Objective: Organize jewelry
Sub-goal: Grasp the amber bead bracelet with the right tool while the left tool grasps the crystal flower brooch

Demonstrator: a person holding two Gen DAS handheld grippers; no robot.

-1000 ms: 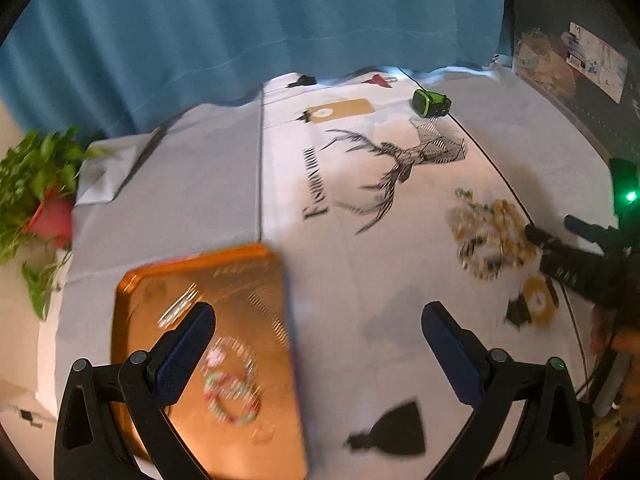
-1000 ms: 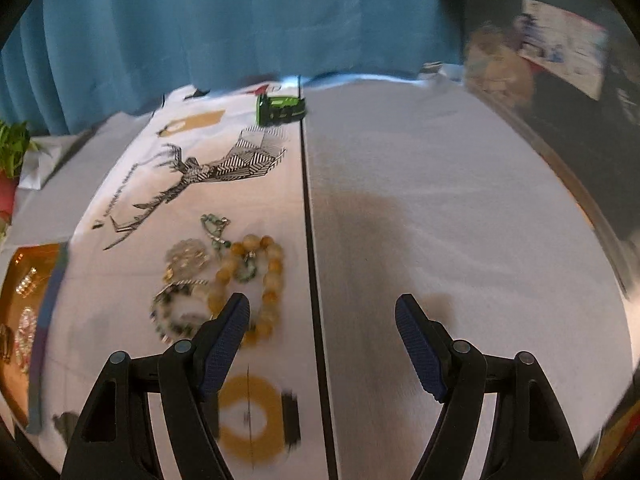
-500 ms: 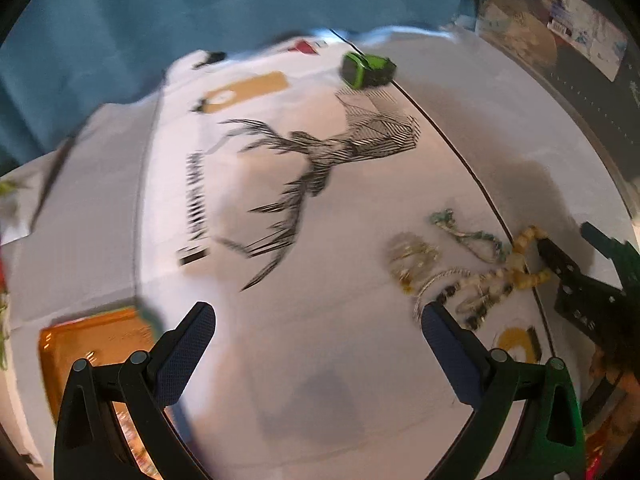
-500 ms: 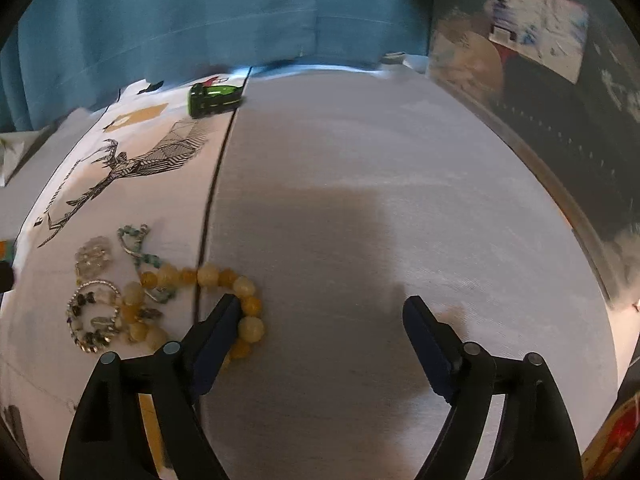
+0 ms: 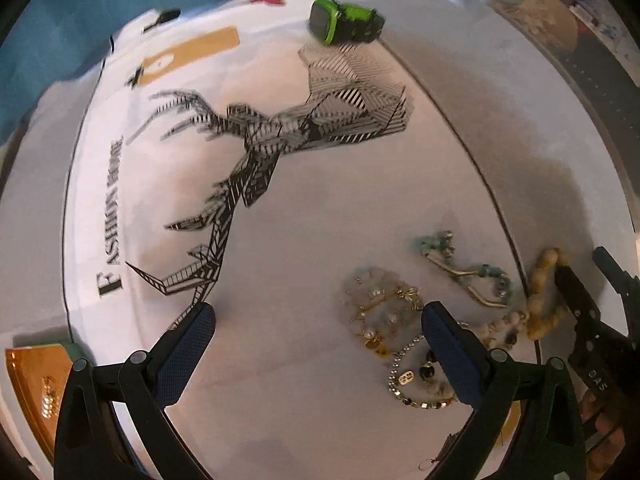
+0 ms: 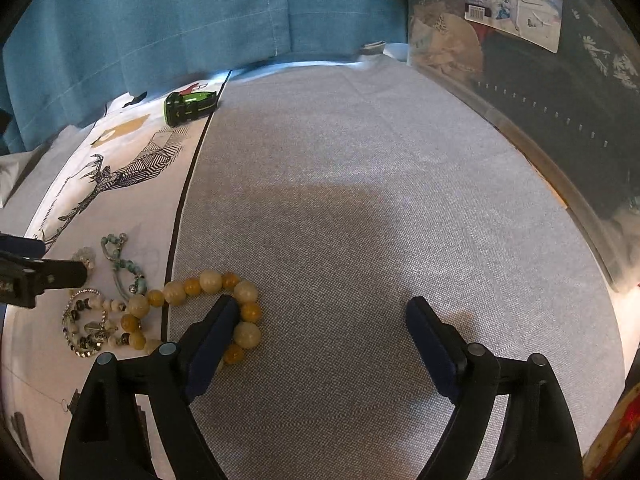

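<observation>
Opening wider, right gripper [image 6: 320, 336], with only bare grey cloth [image 6: 360, 200] between the blue pads and nothing held. Touching the left pad's outer side, or just beside it: a loop of big yellow beads [image 6: 208, 284]. Cannot tell if they truly touch.

Held wide too, left gripper [image 5: 316, 344], empty, pointing down at the white deer cloth [image 5: 280, 240]. Next to its right finger [image 5: 448, 352]: a gold charm bracelet [image 5: 380, 312] and a sparkly bead chain [image 5: 412, 384]. Farther off, a green-blue strand [image 5: 464, 268]. Down in the corner, well apart from the pile, an orange tray [image 5: 28, 384] with a little jewelry in it.

Looks like the reaching step, picking which piece to take. Next move probably calls for lowering over one piece, closing softly, then carrying it to the tray. Tangled strands could drag their neighbours along.
</observation>
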